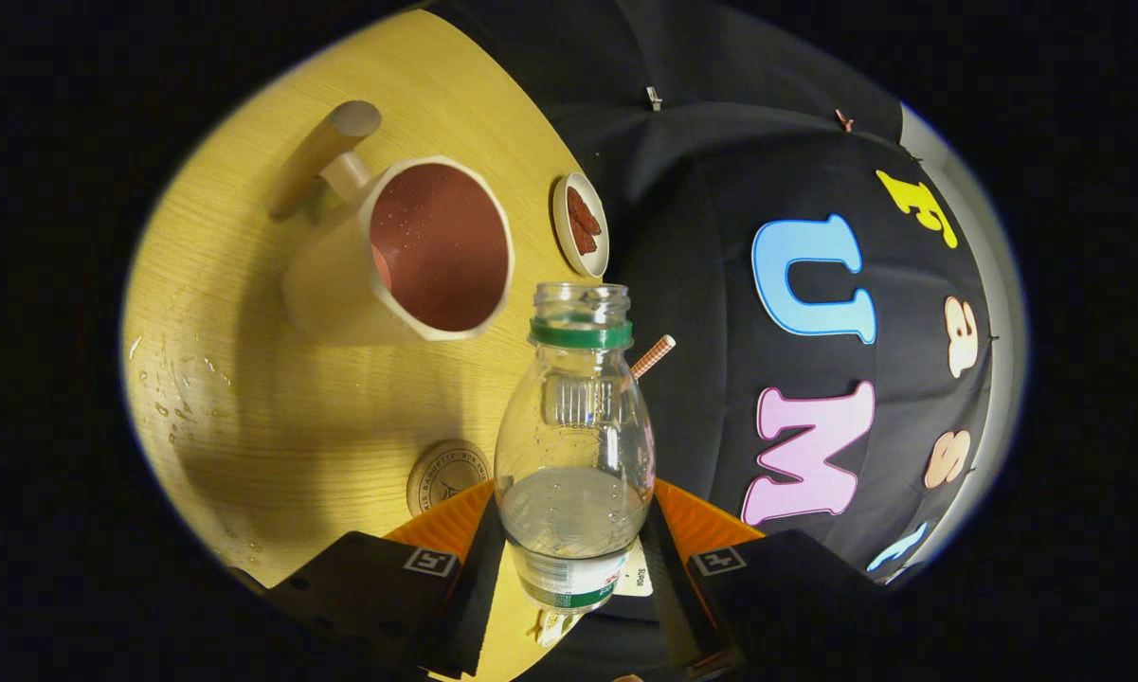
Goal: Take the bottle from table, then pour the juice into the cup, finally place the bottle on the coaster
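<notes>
Water drops [175,398] spot the yellow table [246,284] at far left, w/ a wooden-handled cup [417,256] lying across the view next, its reddish mouth open toward the bottle. Below the cup, just ahead of the left finger, a round coaster [447,476] sits flat on the tabletop. Centre: the gripper [573,559] is closed on the bottle [573,445], both fingers pressing its lower body, cap off, green ring at the neck, clear liquid pooled in the bottom third. The bottle's mouth sits just beside the cup's rim, not yet over it. Beyond it, a small dish [581,225] of dark reddish pieces near the table edge, and a striped straw [654,356] poking out behind the bottle's shoulder. Judgement: this is the pour stage, approx. midway thru the task. To do it well, bring the neck over the cup's opening before tipping further, roll slowly so the liquid runs in a thin stream, keep the squeeze firm, as the plastic wall looks slick, and stay clear of the dish.
</notes>
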The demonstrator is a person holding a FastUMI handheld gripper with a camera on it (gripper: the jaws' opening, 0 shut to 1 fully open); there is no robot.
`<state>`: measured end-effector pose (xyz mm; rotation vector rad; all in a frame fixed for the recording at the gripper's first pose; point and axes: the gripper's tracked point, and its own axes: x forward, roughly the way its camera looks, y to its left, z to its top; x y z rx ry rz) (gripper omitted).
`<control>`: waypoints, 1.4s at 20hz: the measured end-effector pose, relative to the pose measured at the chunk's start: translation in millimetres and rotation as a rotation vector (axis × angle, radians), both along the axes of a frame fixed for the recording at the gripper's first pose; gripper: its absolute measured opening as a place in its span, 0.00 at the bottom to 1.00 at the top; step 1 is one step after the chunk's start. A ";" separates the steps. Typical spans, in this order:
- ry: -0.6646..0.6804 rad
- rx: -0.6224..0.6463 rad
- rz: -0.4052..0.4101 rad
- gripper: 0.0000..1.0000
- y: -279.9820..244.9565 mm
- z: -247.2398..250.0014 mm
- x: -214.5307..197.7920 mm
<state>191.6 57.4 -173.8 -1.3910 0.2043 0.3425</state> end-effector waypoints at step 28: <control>-0.023 -0.310 0.176 0.74 18.2 -2.7 12.8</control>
